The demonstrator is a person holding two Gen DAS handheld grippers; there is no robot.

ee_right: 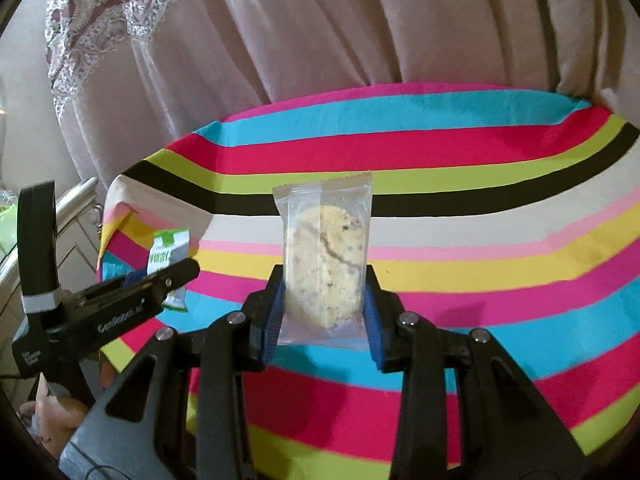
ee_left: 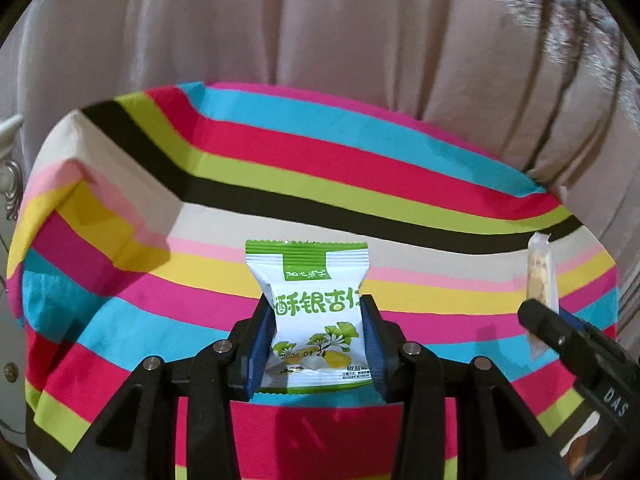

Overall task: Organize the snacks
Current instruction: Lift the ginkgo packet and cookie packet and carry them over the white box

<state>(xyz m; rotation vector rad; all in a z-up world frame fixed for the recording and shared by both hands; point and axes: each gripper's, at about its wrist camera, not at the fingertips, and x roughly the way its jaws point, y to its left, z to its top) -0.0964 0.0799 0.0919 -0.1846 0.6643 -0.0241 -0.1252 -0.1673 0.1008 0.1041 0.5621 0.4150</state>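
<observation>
Both grippers hold a snack each above the striped cloth.

My left gripper has its blue pads clamped on the sides of a green-and-white snack packet, which stands upright between them with its printed face toward the camera. My right gripper pinches a clear-wrapped cookie, also upright, with the round speckled biscuit showing through the film. I see each gripper from the other's camera, side by side and near each other. Under both lies the striped cloth, with bands of pink, blue, red, green, black and yellow. Behind it hangs a pale pleated curtain.
</observation>
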